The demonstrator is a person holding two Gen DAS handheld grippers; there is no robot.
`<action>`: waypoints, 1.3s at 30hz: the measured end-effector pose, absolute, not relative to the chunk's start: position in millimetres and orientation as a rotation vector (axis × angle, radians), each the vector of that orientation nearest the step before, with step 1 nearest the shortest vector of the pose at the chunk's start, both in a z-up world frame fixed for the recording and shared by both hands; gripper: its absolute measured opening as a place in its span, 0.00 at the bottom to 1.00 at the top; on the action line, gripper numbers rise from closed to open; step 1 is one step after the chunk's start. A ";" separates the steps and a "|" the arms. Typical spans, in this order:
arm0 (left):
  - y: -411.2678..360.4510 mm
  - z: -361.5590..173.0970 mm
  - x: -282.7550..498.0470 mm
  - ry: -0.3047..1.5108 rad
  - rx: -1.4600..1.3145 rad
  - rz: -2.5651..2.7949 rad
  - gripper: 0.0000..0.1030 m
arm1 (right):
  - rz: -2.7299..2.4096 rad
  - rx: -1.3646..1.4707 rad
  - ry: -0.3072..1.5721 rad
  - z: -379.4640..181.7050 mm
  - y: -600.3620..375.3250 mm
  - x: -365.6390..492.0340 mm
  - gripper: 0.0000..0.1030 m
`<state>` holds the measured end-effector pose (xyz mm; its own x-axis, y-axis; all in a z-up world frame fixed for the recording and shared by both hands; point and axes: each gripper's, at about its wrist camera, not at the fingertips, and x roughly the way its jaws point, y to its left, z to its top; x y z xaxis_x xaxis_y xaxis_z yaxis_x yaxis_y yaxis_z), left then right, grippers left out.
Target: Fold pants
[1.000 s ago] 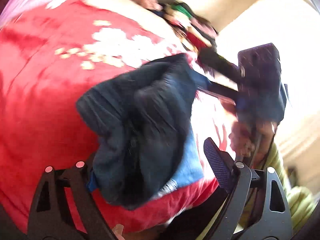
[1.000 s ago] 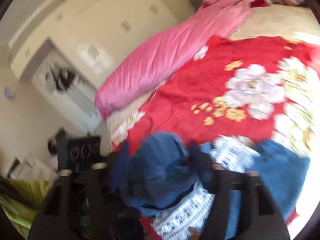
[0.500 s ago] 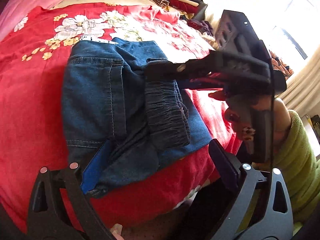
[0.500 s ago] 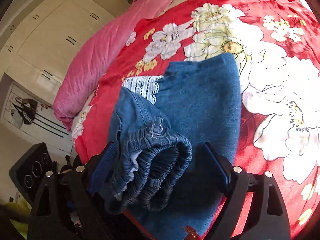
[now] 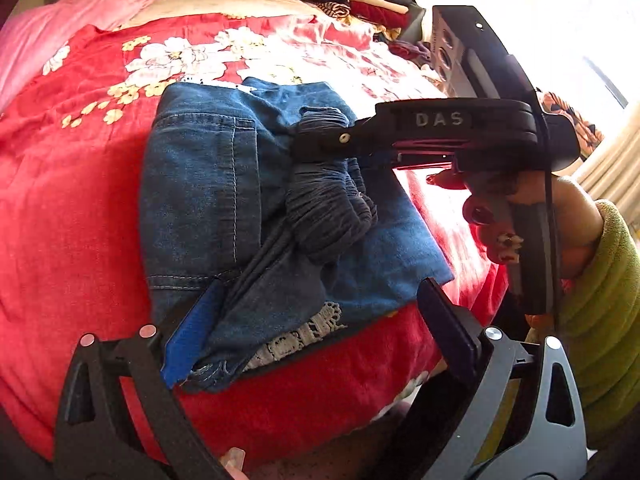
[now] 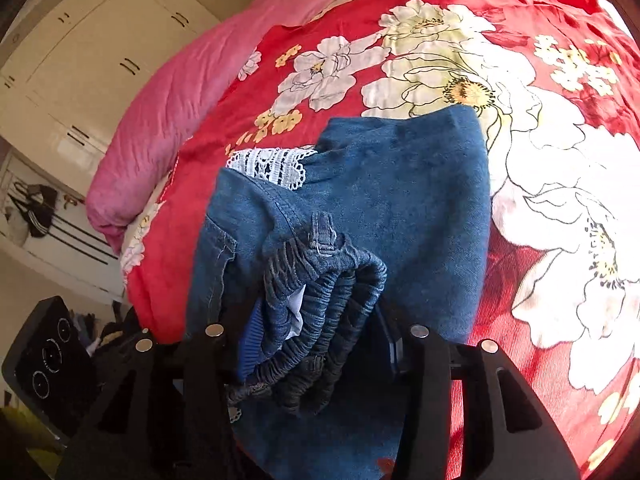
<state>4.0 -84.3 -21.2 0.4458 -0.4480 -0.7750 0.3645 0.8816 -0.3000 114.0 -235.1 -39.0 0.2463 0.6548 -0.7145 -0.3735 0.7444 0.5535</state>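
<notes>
left wrist: denim pants (image 5: 224,184) folded on red floral bed (image 5: 60,200); left claw (image 5: 316,344) released, spread wide over near hem.
right wrist: right claw (image 6: 316,340) clenched on bunched waistband (image 6: 320,276); lay it flat, square edges before releasing.

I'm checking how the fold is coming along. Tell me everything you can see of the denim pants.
The denim pants are blue jeans with pale stitching, a patch pocket, a gathered elastic waistband and white lace trim. They lie folded on the red floral bedspread. The bunched waistband sits on top, pinched in the right gripper. The left gripper stands wide open around the near edge, one blue pad beside the cloth.
</notes>
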 end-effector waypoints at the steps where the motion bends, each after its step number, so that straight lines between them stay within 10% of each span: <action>1: -83.9 -19.7 3.5 0.989 -0.096 -0.505 0.87 | 0.700 0.287 1.105 -35.6 -237.4 112.0 0.57; 12: -64.9 9.7 -3.3 0.928 -0.093 -0.414 0.91 | 0.627 0.307 0.889 20.1 -272.7 70.4 0.85; 34: 5.8 18.1 46.9 0.921 -0.172 -0.209 0.91 | 0.694 0.263 0.981 1.6 -231.5 -3.4 0.85; 39: 1.8 7.5 75.4 0.962 -0.177 -0.233 0.54 | 0.710 0.274 1.053 -17.4 -204.6 -3.5 0.81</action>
<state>75.4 1.8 7.5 0.5496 -0.2740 -0.7892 0.1177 0.9606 -0.2516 -3.5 -204.6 -17.4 0.3012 0.6514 -0.6964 -0.4012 0.7490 0.5272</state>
